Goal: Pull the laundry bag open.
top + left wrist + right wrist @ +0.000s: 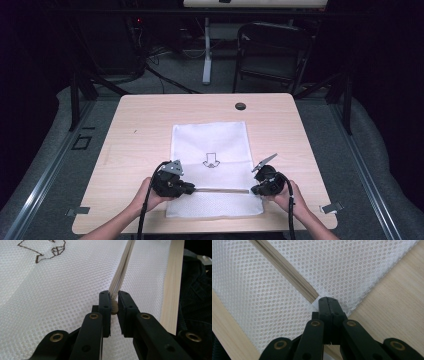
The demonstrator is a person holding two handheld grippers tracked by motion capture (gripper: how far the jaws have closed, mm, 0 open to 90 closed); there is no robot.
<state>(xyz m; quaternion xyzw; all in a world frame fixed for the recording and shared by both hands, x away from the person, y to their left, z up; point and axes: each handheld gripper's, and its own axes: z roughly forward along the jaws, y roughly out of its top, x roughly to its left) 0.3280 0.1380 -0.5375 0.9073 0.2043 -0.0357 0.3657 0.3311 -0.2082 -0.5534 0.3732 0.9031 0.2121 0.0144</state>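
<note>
1. A white mesh bag point(214, 165) lies flat on the light wooden table point(135, 135), roughly midway between the left and right edges and closer to the near edge than to the far one
2. A small arrow-like outline drawing point(211, 161) is printed on the bag near its middle; in the left gripper view the same drawing point(47, 251) appears at the upper left
3. A zipper point(220, 190) runs across the bag parallel to the near edge of the table, in the part of the bag closest to the person
4. The left gripper point(189, 189) is held in the person's left hand point(145, 196) at the left side of the bag. In the left gripper view the left gripper point(114, 307) has its jaws nearly closed, pinching the zipper pull point(114, 307), with the zipper tape rising beyond them
5. The right gripper point(254, 190) is held in the person's right hand point(286, 197) at the right side of the bag. In the right gripper view the right gripper point(327, 301) has its jaws pressed together, pinching the white fabric at the end of the zipper point(287, 267), near the bag's edge
6. A round dark grommet point(240, 106) sits in the table near the far edge, right of centre, well apart from the bag
7. A dark chair point(270, 55) stands on the floor beyond the far edge of the table
</note>
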